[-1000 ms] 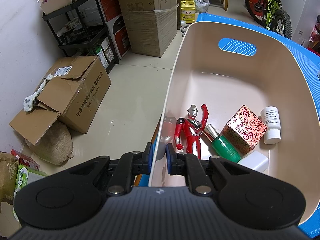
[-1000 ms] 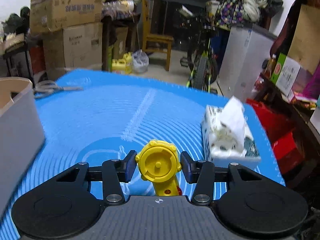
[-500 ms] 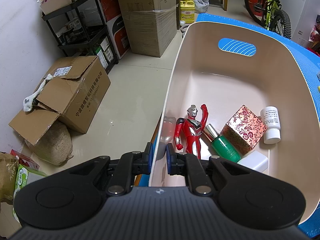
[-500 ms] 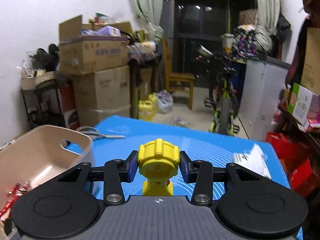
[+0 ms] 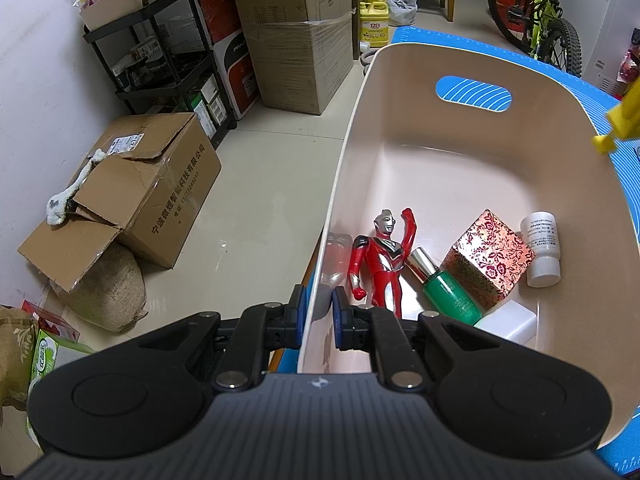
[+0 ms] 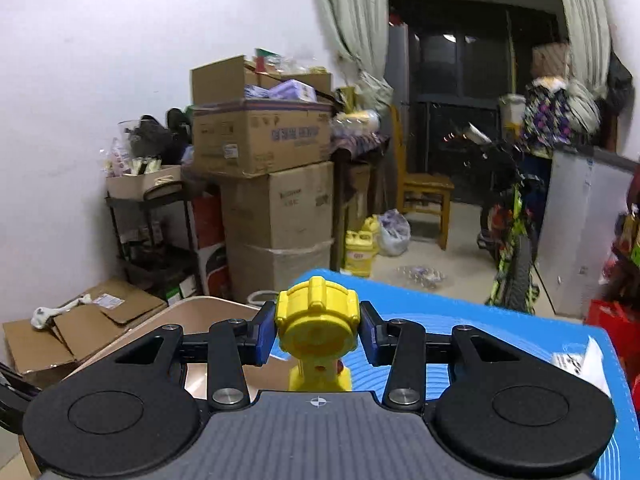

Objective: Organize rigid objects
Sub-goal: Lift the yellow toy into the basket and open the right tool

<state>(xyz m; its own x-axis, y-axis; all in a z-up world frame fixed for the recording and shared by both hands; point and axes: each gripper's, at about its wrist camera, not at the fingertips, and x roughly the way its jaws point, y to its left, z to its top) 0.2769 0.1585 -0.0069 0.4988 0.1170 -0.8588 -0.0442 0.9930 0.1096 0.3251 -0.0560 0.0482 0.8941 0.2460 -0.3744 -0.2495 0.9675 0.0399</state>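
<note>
My left gripper (image 5: 317, 312) is shut on the near left wall of a beige plastic bin (image 5: 460, 160). In the bin lie a red hero figure (image 5: 380, 256), a green bottle (image 5: 448, 288), a red floral box (image 5: 488, 256), a white pill bottle (image 5: 542, 248) and a white block (image 5: 506, 322). My right gripper (image 6: 318, 330) is shut on a yellow toy (image 6: 318, 320) and holds it in the air above the blue mat (image 6: 480, 344). The toy's tip shows in the left wrist view (image 5: 622, 116) over the bin's right rim. The bin's rim (image 6: 192, 308) sits below left of the toy.
The bin rests on the blue mat (image 5: 600, 92) at the table's left edge. On the floor to the left are cardboard boxes (image 5: 152, 184), a sack (image 5: 104, 288) and a black shelf (image 5: 168, 52). A tissue pack (image 6: 576, 364) lies at the mat's right.
My right gripper has risen and swung left with the yellow toy, bringing it over the bin's right rim. The left gripper has stayed on the bin wall.
</note>
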